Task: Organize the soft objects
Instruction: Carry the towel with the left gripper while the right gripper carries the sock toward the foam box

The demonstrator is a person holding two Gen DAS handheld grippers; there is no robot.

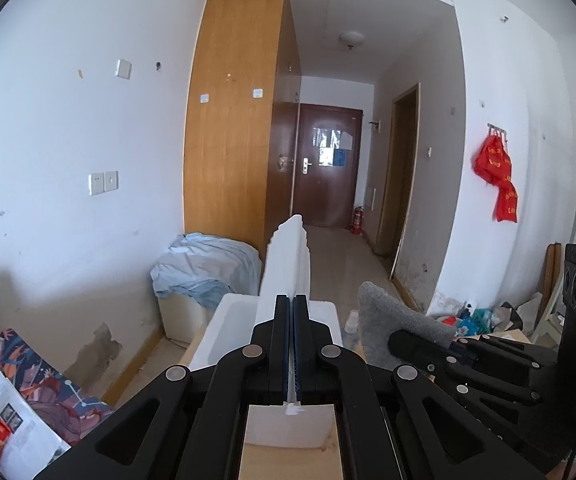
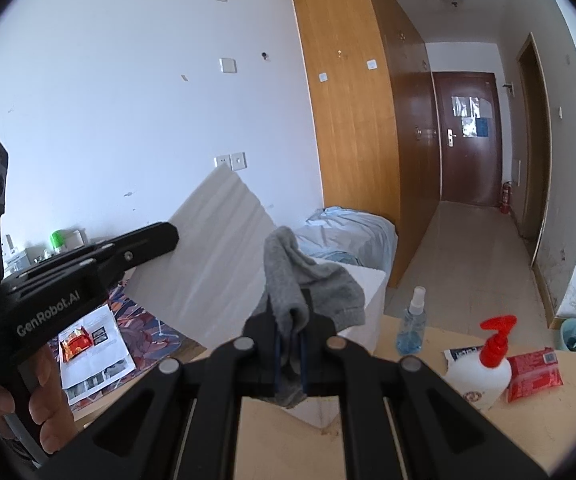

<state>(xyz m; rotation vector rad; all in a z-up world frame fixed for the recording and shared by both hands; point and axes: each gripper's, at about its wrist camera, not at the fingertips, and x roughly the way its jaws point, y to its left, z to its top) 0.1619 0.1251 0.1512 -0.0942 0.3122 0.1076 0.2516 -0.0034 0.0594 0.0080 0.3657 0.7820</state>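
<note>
your left gripper (image 1: 292, 308) is clamped tight on a thin white foam sheet (image 1: 288, 256), ridged and stiff-looking, standing edge-on between the pads and rising above them. from the right wrist view that same sheet (image 2: 212, 248) shows its broad, faintly ribbed face, tilted up over the table. your right gripper (image 2: 289, 344) is pinched on a grey cloth (image 2: 307, 280), soft and fuzzy like a towel or sock, bunched between the jaws and flopping over to the right. below both sits a white foam box (image 1: 232, 332), blocky and matte, on a pale wooden table (image 2: 419, 412). on that table: a clear blue spray bottle (image 2: 411, 324), a white pump bottle with a red top (image 2: 483, 364), a red glossy packet (image 2: 533, 374). beyond, white scuffed walls, a tall wooden wardrobe (image 1: 232, 128), a dark brown door (image 1: 325, 164) down the tiled hallway, and a crumpled light blue sheet (image 1: 208, 268) draped over a box.
</note>
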